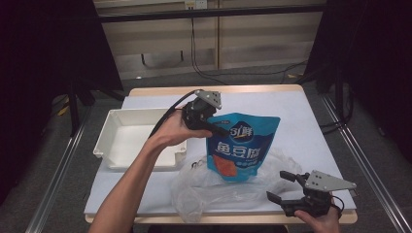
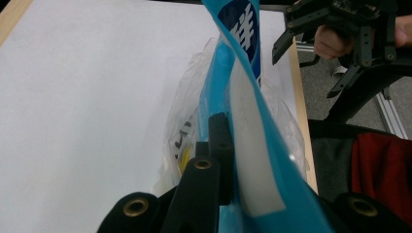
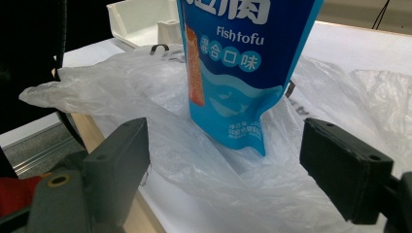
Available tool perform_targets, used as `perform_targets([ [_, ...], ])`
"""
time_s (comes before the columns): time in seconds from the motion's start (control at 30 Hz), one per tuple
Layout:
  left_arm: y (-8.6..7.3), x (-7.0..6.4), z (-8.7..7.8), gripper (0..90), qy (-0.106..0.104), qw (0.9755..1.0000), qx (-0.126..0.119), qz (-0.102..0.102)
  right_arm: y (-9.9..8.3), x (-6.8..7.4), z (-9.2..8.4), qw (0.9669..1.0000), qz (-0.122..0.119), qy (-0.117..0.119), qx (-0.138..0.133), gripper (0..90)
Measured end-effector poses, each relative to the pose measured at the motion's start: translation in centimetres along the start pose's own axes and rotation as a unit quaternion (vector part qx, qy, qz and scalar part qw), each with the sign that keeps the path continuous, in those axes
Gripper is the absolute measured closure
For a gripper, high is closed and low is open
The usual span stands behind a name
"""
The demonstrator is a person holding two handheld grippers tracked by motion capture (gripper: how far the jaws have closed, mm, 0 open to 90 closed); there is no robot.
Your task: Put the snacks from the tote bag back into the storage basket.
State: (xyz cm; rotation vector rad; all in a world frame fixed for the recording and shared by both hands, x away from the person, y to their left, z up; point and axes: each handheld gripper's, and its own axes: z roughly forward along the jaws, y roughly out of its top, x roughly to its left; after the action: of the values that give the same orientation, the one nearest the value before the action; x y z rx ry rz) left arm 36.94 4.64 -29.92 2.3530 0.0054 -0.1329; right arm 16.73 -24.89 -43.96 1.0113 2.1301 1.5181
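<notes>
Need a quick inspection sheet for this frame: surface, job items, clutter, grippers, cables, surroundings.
Surface: white table top with a wood edge, on a grey floor.
Job's things: blue Fishtofu pouch held upright, its bottom corner on or in the clear plastic bag, which lies crumpled at the near edge.
Clutter: white tray, left of the pouch, looks empty.
Grippers: left gripper shut on the pouch's upper left edge; right gripper open, jaws apart and aimed at the bag, holding nothing.
Cables: black cable trails from the left gripper over the tray; more cables on the floor behind the table.
Surroundings: dark curtains both sides, metal floor rails.
</notes>
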Motion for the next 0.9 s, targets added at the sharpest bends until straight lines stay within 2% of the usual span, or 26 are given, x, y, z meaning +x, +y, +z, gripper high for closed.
perform_targets([
  [0.13,0.5,0.0,0.1,90.0,-0.004,1.0,0.001,0.0,0.0,0.0,-0.1,1.0,0.0,0.0,-0.002,17.3],
  [0.27,1.2,-0.6,0.2,90.0,-0.003,0.9999,0.002,0.015,0.0,0.0,-0.2,1.0,0.001,-0.004,-0.004,16.0],
  [0.57,2.2,-0.6,0.2,90.0,-0.011,0.9999,0.005,0.01,0.0,-0.1,-0.4,0.9999,0.0,-0.006,-0.01,12.3],
  [0.63,2.5,-0.5,0.0,90.0,-0.013,0.9999,-0.003,0.009,0.0,0.0,-0.4,0.9999,0.0,-0.004,-0.012,10.9],
  [0.8,3.3,-1.1,-0.5,90.0,-0.008,0.9998,0.001,0.017,0.1,0.0,-0.4,0.9998,-0.002,0.001,-0.018,7.6],
  [0.9,3.7,-1.3,-0.8,90.0,-0.005,0.9999,0.004,0.016,0.1,0.0,-0.5,0.9998,0.001,-0.004,-0.019,6.3],
])
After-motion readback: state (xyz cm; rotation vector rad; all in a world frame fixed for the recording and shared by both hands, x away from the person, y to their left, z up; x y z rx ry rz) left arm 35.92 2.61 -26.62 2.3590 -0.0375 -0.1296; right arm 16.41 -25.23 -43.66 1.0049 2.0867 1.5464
